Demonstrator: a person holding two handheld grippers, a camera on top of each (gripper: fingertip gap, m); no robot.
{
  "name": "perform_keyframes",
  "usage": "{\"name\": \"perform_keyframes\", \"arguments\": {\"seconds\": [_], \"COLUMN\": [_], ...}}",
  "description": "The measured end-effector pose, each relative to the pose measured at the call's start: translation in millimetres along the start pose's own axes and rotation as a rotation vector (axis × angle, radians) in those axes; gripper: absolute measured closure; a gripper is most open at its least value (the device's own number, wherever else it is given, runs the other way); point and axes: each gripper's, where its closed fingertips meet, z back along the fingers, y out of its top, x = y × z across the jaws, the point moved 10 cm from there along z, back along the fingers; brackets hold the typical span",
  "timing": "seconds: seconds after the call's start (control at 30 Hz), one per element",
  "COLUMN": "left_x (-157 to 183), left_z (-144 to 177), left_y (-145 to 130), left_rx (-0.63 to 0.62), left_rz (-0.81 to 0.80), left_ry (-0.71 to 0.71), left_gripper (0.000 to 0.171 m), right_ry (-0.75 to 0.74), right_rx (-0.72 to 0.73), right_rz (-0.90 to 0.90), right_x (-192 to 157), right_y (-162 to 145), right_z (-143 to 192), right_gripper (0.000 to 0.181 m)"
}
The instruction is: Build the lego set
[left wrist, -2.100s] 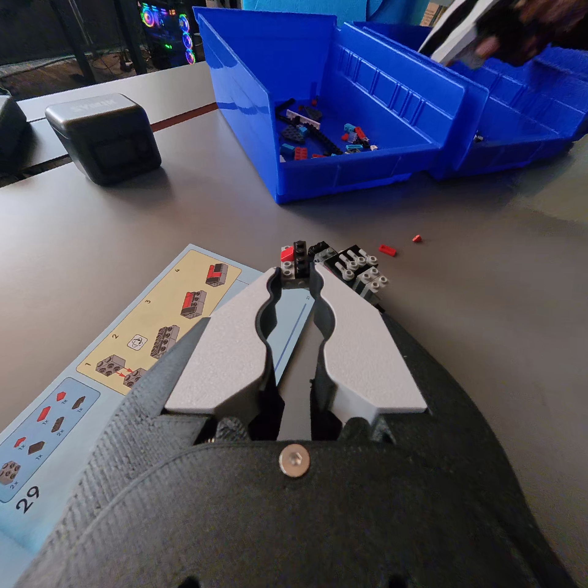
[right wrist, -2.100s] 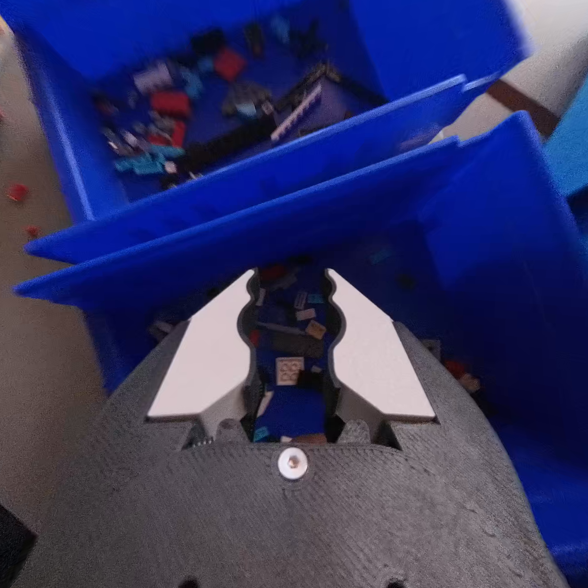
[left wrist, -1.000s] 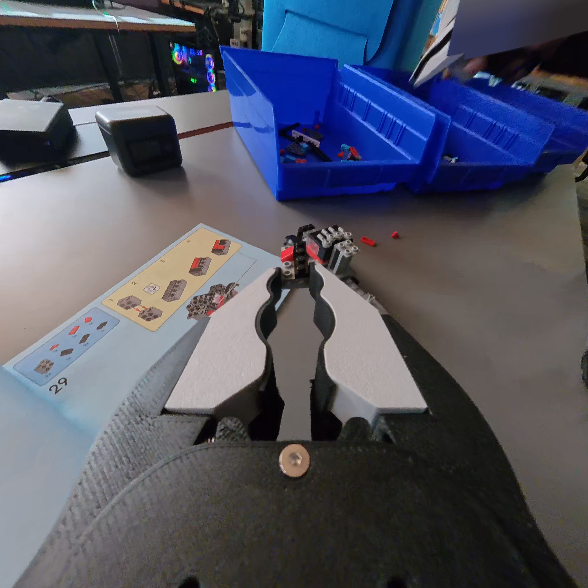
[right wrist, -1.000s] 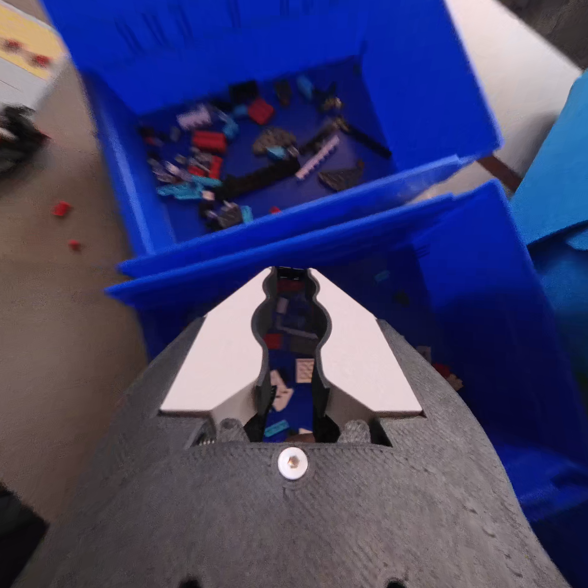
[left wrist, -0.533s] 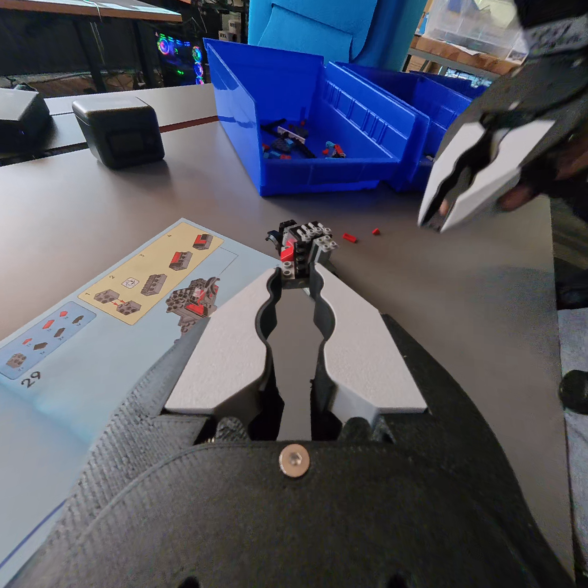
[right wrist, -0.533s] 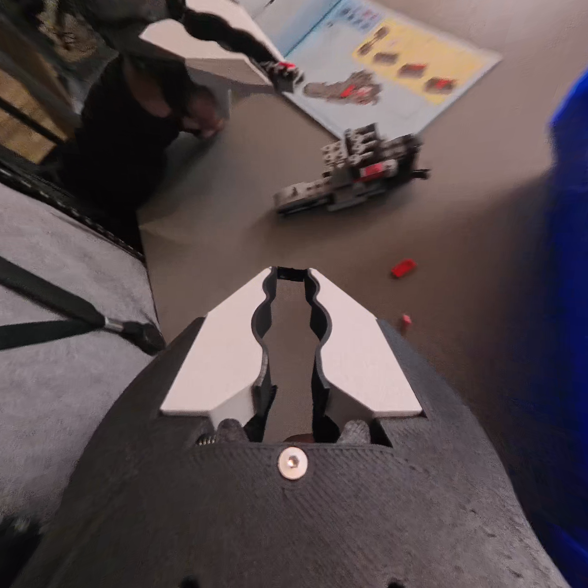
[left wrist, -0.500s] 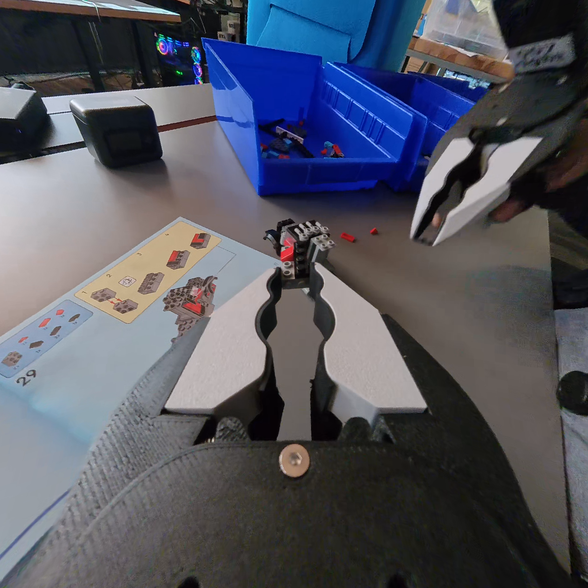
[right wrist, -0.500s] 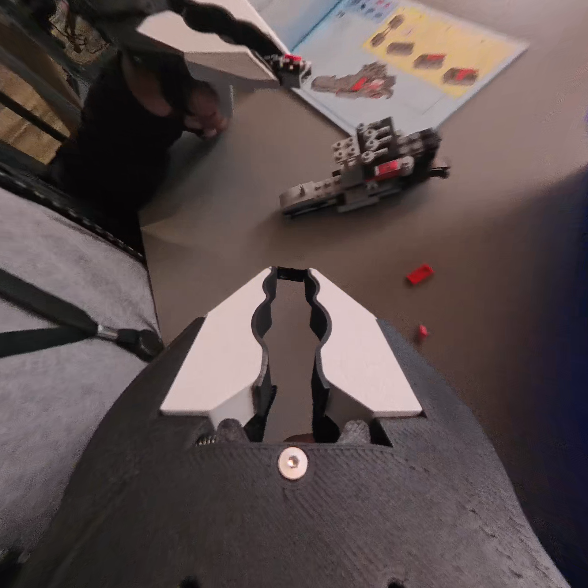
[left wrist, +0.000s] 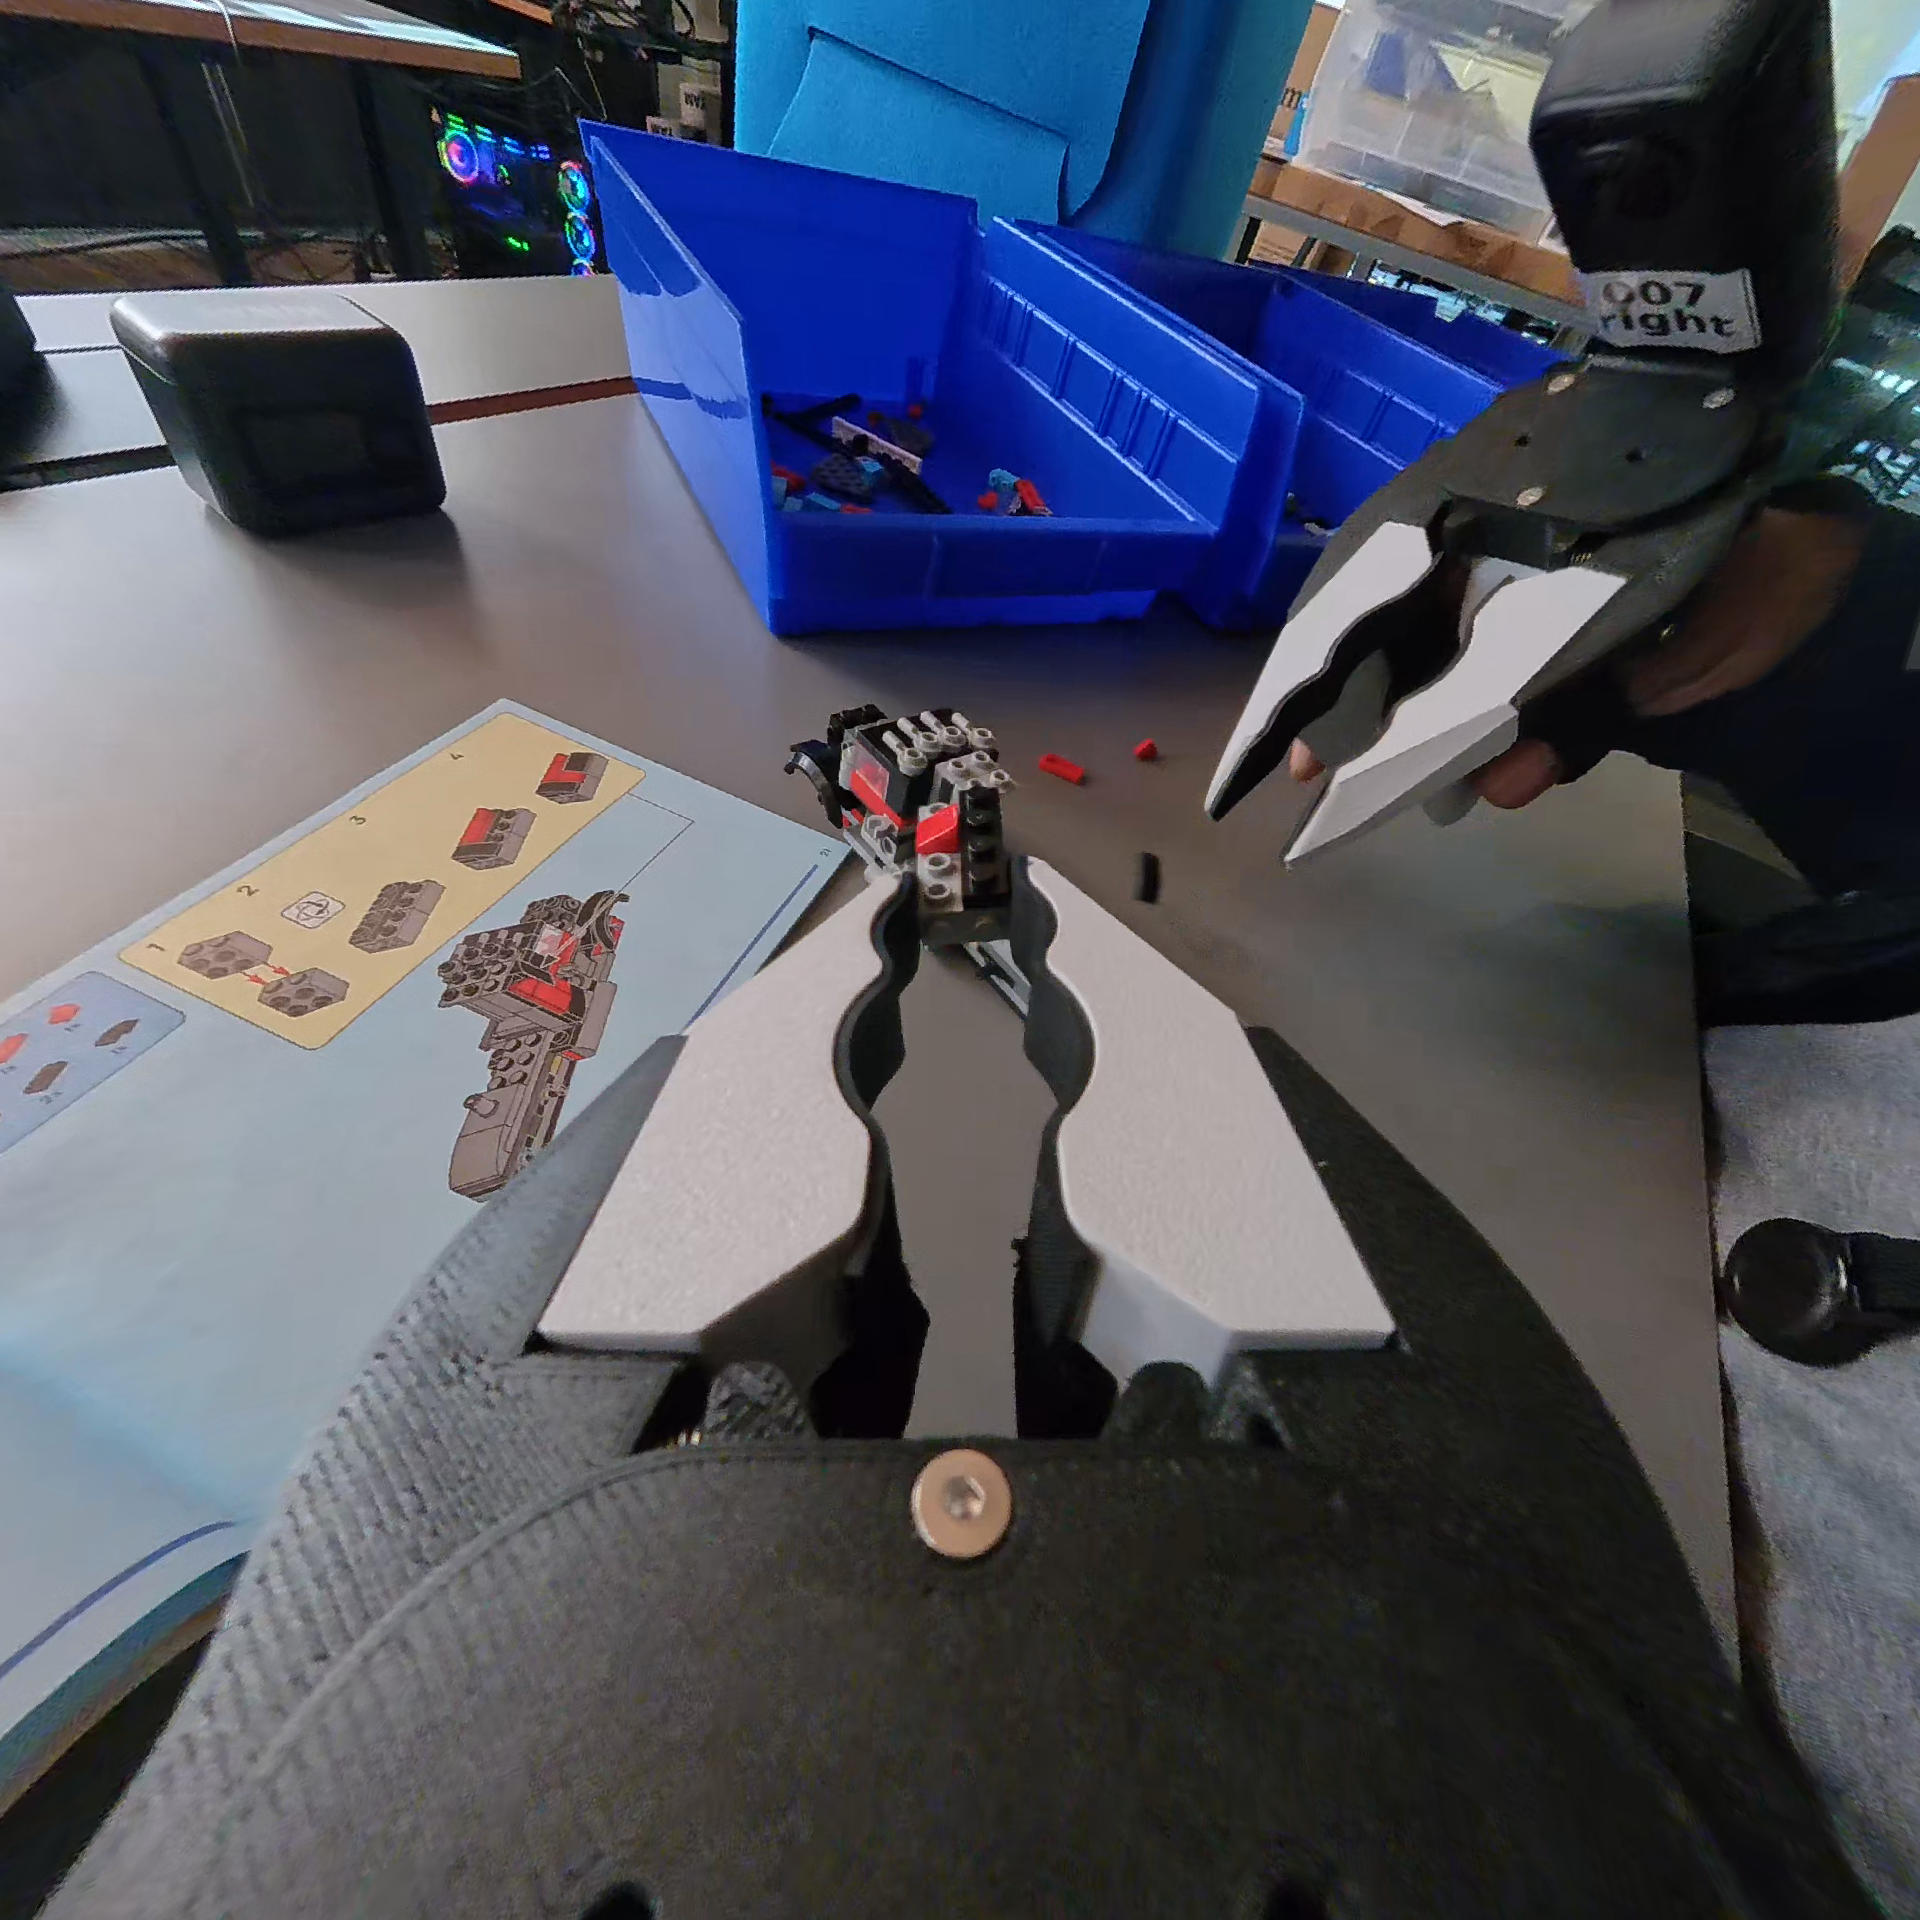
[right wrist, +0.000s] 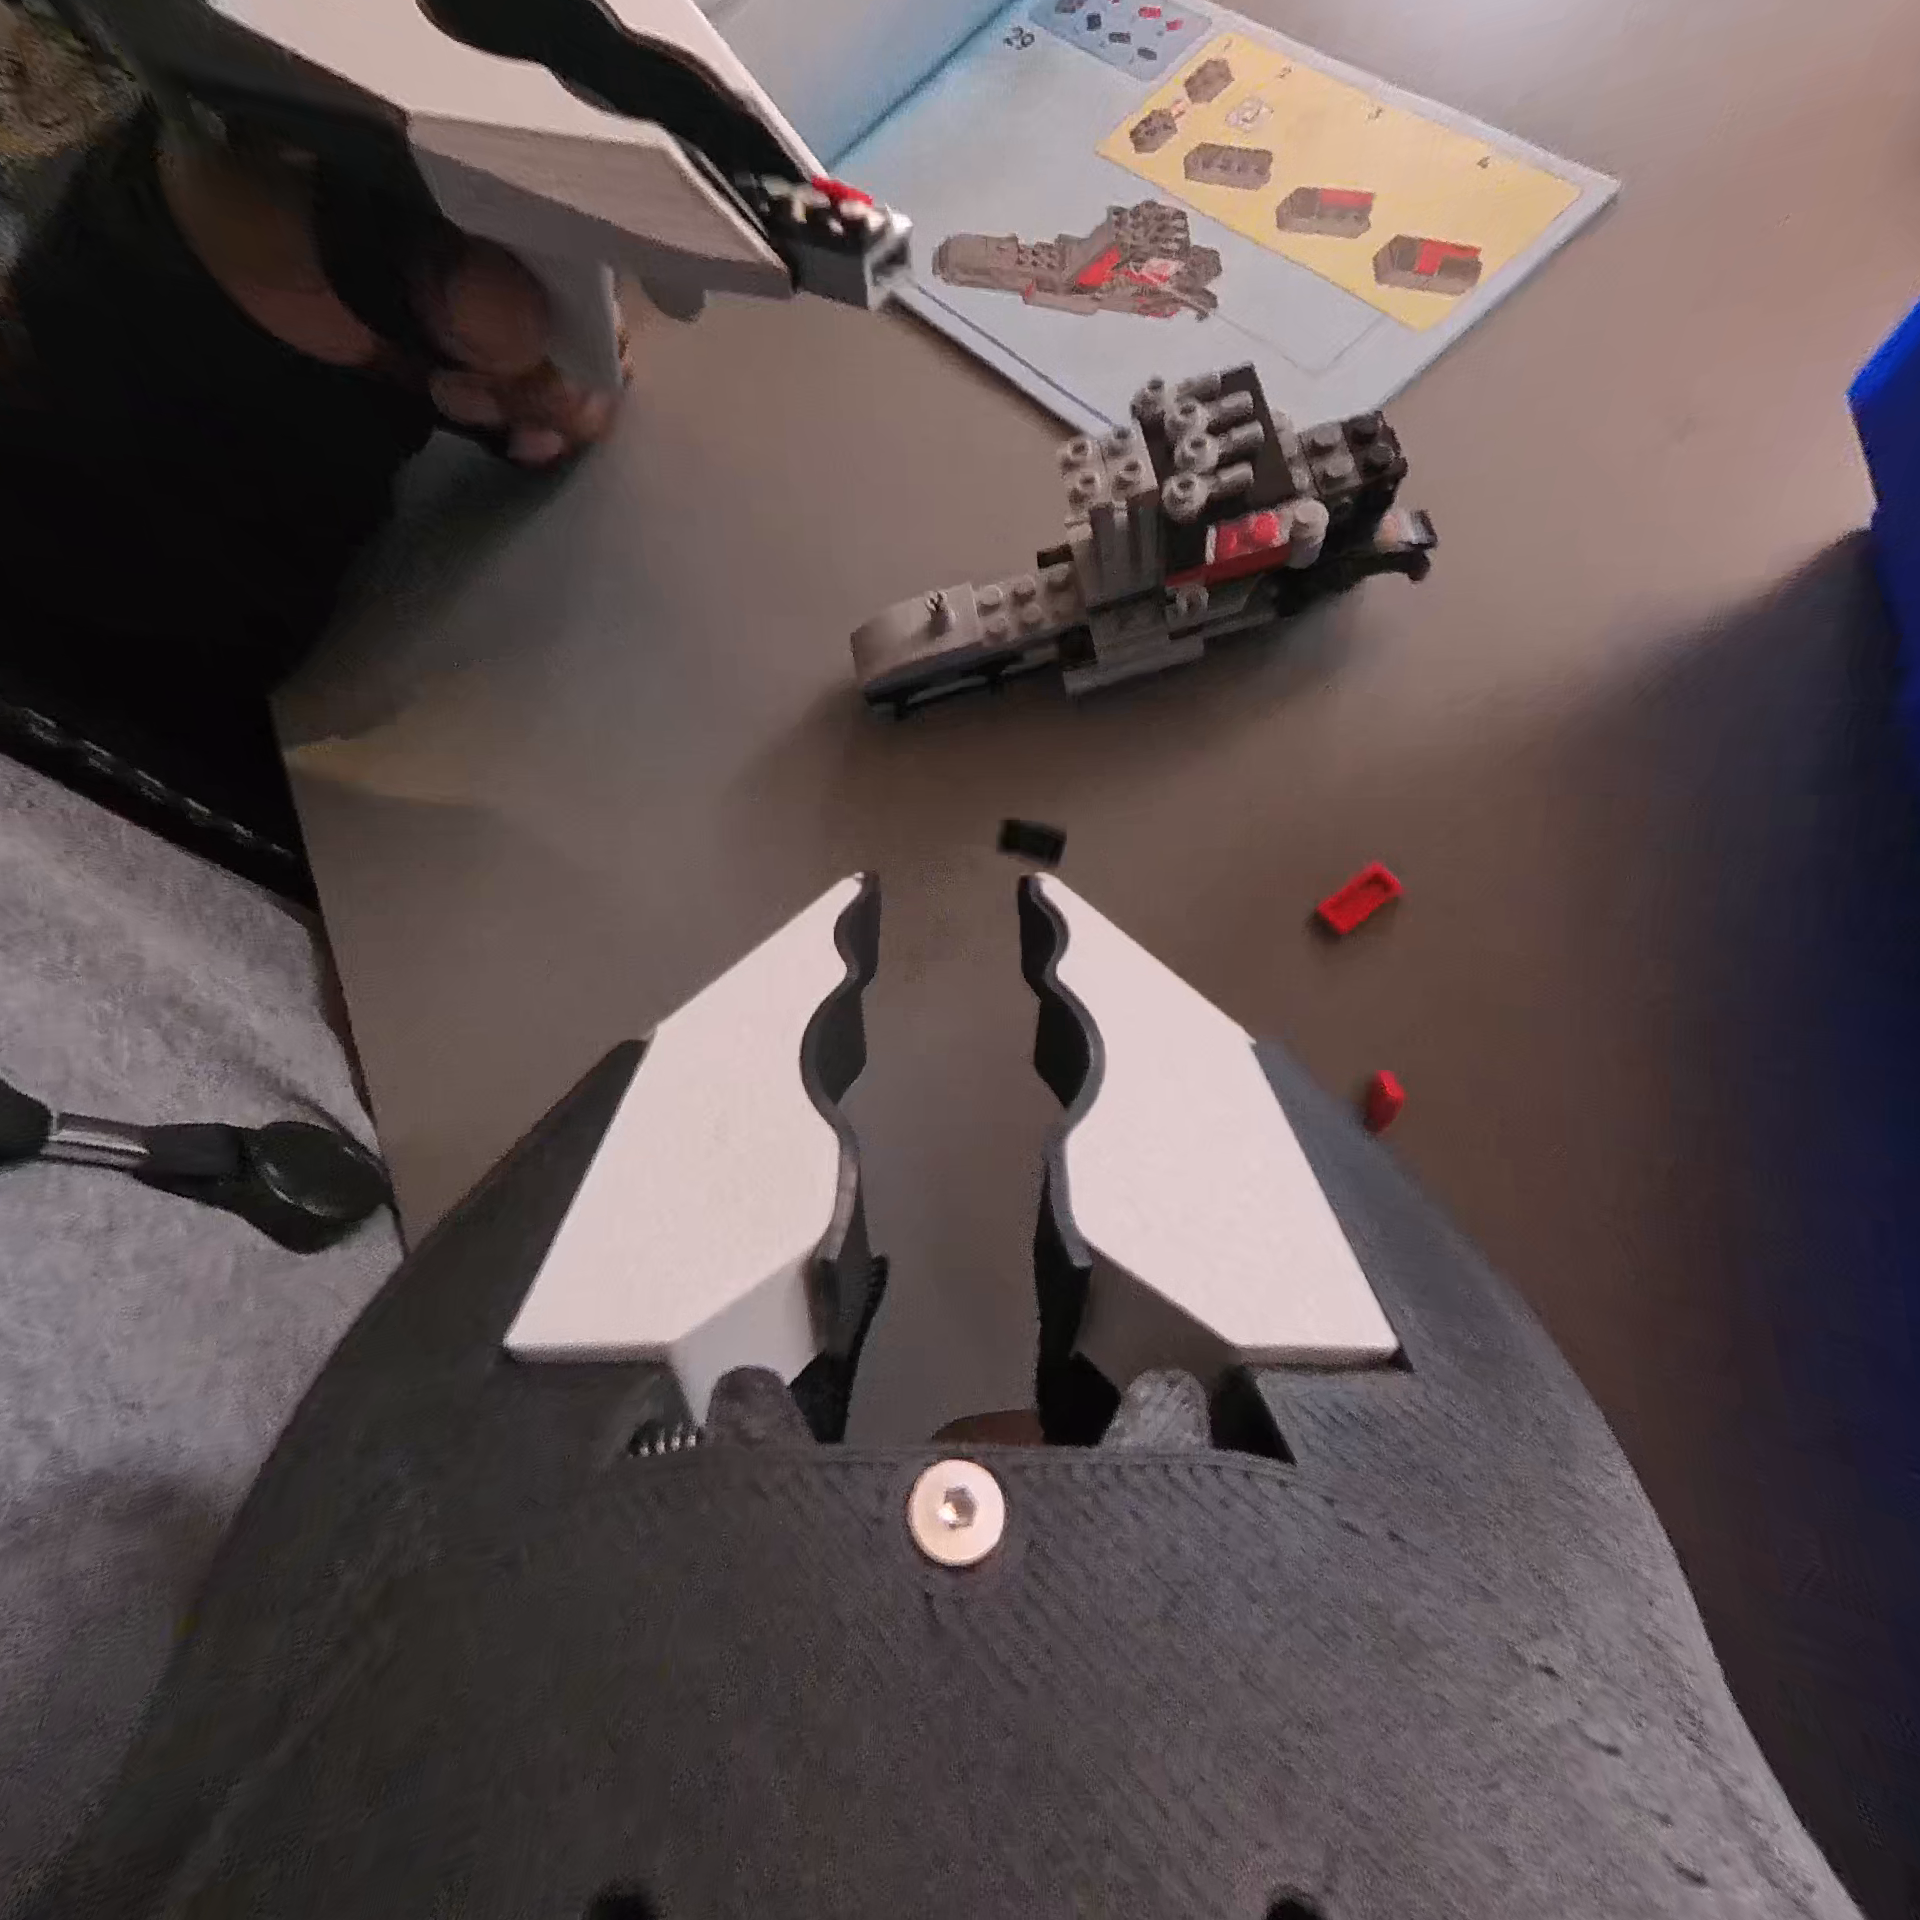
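Counting two red pieces (right wrist: 1359,897), one black (right wrist: 1032,840)

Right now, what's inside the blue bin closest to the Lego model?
The blue bin holds scattered loose pieces on its floor: black, red, light blue, and a pale strip. Its front wall hides the nearest stretch of floor, so anything lying there can't be seen.

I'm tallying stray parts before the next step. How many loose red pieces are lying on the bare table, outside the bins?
2. A flat red piece lies right of the right gripper's tips, and a smaller red piece sits nearer the camera. Others may be hidden behind the grippers.
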Motion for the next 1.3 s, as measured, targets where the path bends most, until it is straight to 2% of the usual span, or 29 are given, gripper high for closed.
{"name": "perform_keyframes", "arguments": {"seconds": [0.2,0.5,0.63,0.7,1.03,1.17,1.3], "left_x": [-1,-1,-1,-1,0,0,1], "left_z": [-1,-1,-1,-1,-1,-1,-2], "left_y": [0,0,0,0,-1,-1,-1], "left_rx": [-0.008,-0.011,-0.010,-0.009,-0.011,-0.009,-0.016], "left_rz": [0.009,0.008,0.010,0.010,0.012,0.016,0.020], "left_ry": [0.000,0.001,-0.001,-0.002,-0.017,-0.022,-0.038], "left_gripper": [0.154,0.155,0.155,0.155,0.154,0.155,0.154], "right_ry": [-0.043,-0.189,-0.285,-0.309,-0.164,-0.195,-0.159], "right_rx": [0.004,-0.019,-0.035,-0.033,0.168,0.128,0.066], "right_rz": [-0.050,-0.072,0.013,0.054,0.122,0.098,0.065], "right_x": [3,12,10,10,-5,-2,-7], "right_y": [-14,-1,-1,0,17,8,-6], "right_z": [2,-28,-37,-37,-2,6,-4], "right_gripper": [0.154,0.158,0.171,0.172,0.167,0.165,0.165]}}
